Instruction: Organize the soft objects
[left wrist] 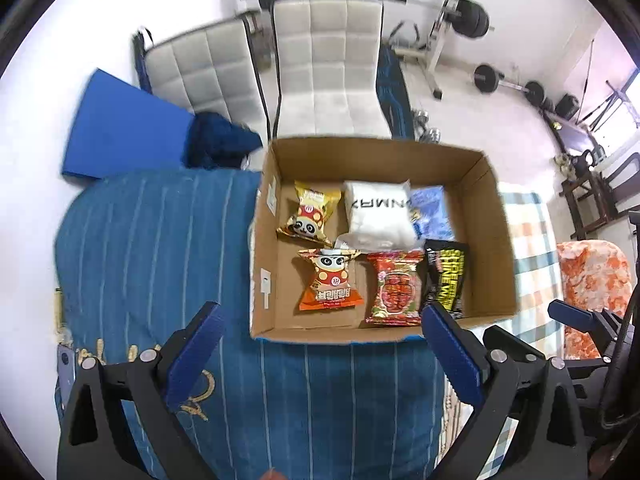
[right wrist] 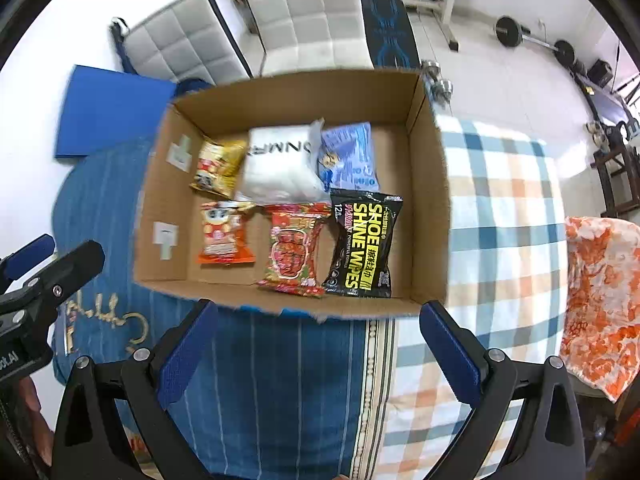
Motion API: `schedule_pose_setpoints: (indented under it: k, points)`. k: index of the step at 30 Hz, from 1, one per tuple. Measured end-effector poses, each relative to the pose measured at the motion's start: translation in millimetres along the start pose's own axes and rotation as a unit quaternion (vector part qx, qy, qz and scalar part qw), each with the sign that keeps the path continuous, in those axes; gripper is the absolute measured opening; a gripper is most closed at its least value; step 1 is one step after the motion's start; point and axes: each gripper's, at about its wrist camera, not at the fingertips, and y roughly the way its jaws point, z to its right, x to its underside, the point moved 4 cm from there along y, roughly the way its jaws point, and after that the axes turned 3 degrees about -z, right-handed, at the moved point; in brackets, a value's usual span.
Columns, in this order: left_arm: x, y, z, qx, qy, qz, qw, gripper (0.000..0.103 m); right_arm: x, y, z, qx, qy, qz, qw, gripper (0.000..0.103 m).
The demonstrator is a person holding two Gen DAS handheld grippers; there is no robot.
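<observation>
**Two cameras looking down at one box**

The left wrist camera sits above and just in front of the cardboard box (left wrist: 484, 240), looking down and forward into it. The box lies a bit right of the middle here. The right wrist camera also looks down into the box (right wrist: 428, 200), from close by, with the box nearer the middle. Both views share the box, the white chairs (left wrist: 328, 68) behind it, and the weights (left wrist: 472, 18) farther back.

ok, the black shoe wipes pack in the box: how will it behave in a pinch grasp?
The black shoe wipes pack is probably soft yet fairly dense: it looks plump, and wet wipes weigh more than snacks. Its glossy film may slip, so pinch a crimped end. It lies flat on the cardboard box floor, unlikely to roll.
</observation>
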Motion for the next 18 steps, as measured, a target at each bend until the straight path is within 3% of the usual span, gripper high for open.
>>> schedule_pose_setpoints:
  k: [10, 18]
  points:
    - [51, -101, 4, -0.009, -0.007, 0.061, 0.9981, 0.101, 72, -124, -5, -0.025, -0.012, 0.077, 0.997, 0.102]
    - [74, -147, 7, -0.013, -0.005, 0.083, 0.9965, 0.101, 118, -197, -8, -0.043, -0.018, 0.119, 0.992, 0.102]
